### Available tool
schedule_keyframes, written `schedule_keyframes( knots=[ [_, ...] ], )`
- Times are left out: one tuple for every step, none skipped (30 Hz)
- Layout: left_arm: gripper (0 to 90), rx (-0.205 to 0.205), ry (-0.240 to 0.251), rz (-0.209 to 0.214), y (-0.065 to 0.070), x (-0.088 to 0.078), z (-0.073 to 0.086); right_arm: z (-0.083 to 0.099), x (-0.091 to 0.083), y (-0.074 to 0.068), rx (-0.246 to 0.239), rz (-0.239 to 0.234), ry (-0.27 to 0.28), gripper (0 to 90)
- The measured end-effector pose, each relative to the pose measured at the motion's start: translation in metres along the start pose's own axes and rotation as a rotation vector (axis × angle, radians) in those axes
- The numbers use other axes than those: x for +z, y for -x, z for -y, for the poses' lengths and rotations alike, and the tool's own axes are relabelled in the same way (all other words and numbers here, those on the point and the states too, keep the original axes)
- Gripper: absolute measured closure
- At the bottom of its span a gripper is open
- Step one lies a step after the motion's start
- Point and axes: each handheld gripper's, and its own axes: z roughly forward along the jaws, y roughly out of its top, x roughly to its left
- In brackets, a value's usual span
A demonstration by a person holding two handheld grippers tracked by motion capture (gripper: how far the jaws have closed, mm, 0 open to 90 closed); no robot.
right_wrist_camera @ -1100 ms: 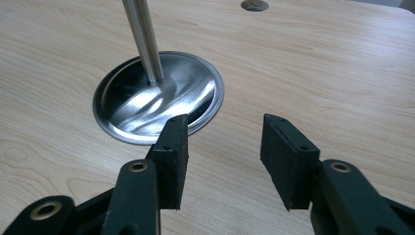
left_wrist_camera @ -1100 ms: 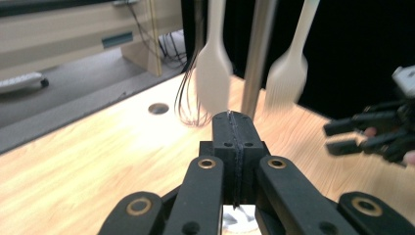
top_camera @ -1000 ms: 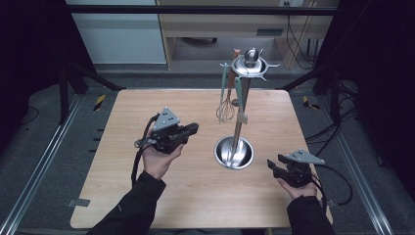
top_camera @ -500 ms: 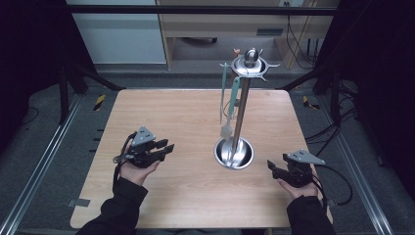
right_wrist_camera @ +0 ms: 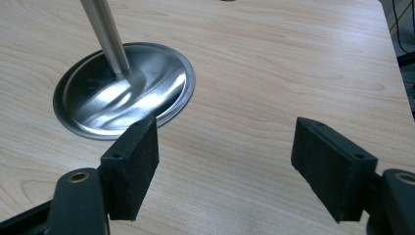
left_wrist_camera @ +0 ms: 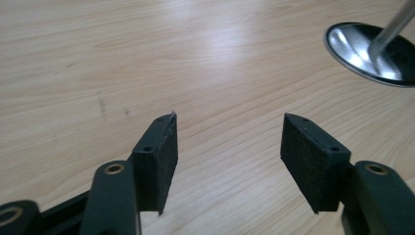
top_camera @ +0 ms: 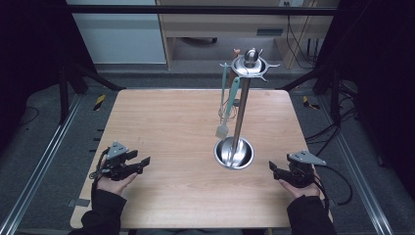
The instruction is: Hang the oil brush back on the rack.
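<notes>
Holding both claws low over the wooden table (top_camera: 161,122), one at each near corner. My left gripper (top_camera: 142,163) sits at the near left, jaws pointing toward the middle; in the left gripper view (left_wrist_camera: 227,142) its jaws have just been opening and now stand spread wide, only bare wood between the pads. Released, nothing in it. My right gripper (top_camera: 272,168) rests at the near right, pointing left toward the stand's base; in the right gripper view (right_wrist_camera: 225,156) its jaws have also been opening and stand wide apart, nothing between them, nothing grasped.

The utensil stand (top_camera: 241,110) is upright, right of the table's centre, between the two claws but nearer the right one. Its round steel base dish (right_wrist_camera: 93,103) lies just ahead of my right claw's left pad, apart from it. From the ring at the top hang a pale green spatula (top_camera: 226,105) and, behind it, a wire whisk (top_camera: 229,111), both dangling clear of the dish.
</notes>
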Motion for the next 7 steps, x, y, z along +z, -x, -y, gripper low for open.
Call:
schedule_keyframes(
  knots=[
    [37.6, -0.007, -0.003, -0.003, -0.003, -0.001, 0.003, 0.0, 0.0, 0.0, -0.002, 0.001, 0.001, 25.9],
    [37.0, -0.016, -0.003, -0.005, -0.005, -0.003, 0.005, 0.001, 0.0, 0.0, 0.001, 0.002, 0.002, 25.6],
    [36.5, -0.02, -0.004, -0.011, -0.008, -0.004, 0.009, 0.002, 0.0, 0.001, 0.003, 0.004, -0.001, 25.3],
    [36.3, -0.023, -0.006, -0.015, -0.01, -0.005, 0.012, 0.002, 0.0, 0.001, 0.009, 0.006, -0.007, 25.1],
    [36.3, -0.025, -0.013, -0.022, -0.012, -0.005, 0.015, 0.003, 0.0, 0.002, 0.005, 0.013, -0.009, 24.9],
    [36.2, -0.027, -0.018, -0.029, -0.013, -0.006, 0.016, 0.004, 0.0, 0.003, 0.006, 0.015, -0.007, 24.7],
    [36.1, -0.04, -0.017, -0.036, -0.016, -0.007, 0.019, 0.004, -0.001, 0.004, 0.008, 0.016, -0.009, 24.6]
  ],
)
